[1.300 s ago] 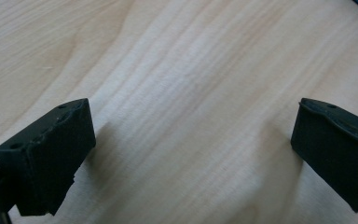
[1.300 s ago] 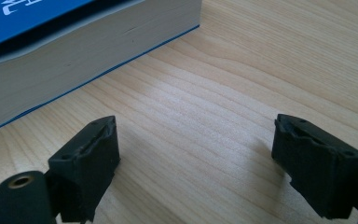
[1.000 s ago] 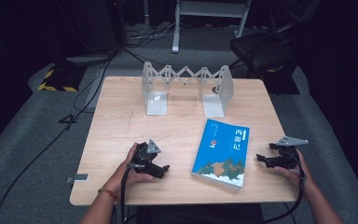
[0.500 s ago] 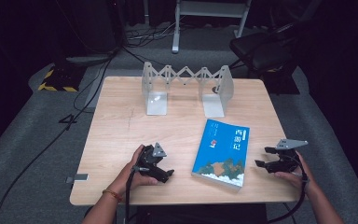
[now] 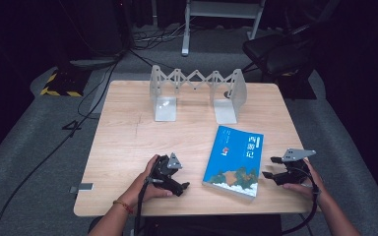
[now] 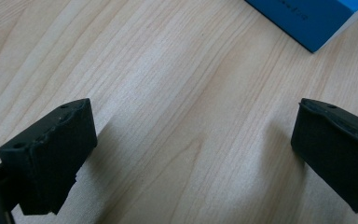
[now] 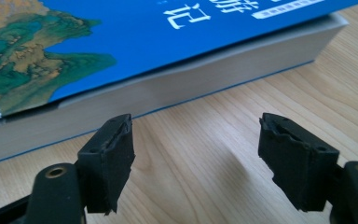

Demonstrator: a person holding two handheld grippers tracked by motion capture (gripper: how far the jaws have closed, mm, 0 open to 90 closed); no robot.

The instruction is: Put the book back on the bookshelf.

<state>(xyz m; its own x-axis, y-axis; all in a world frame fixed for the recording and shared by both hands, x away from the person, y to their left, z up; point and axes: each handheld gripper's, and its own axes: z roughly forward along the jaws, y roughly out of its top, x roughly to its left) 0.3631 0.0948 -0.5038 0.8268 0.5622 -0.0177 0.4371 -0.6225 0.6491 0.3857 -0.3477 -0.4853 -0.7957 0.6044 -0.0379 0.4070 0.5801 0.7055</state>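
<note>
Book [image 5: 235,160]: blue cover, painted landscape, lying flat.

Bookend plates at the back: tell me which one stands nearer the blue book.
The right plate; the book lies just in front of it, while the left plate stands farther across the table.

A pale wooden table [image 5: 128,142] carries the scene: a blue book [image 5: 234,160] lies flat near its front right, and a grey folding bookend rack [image 5: 197,91] stands along its back edge.
</note>
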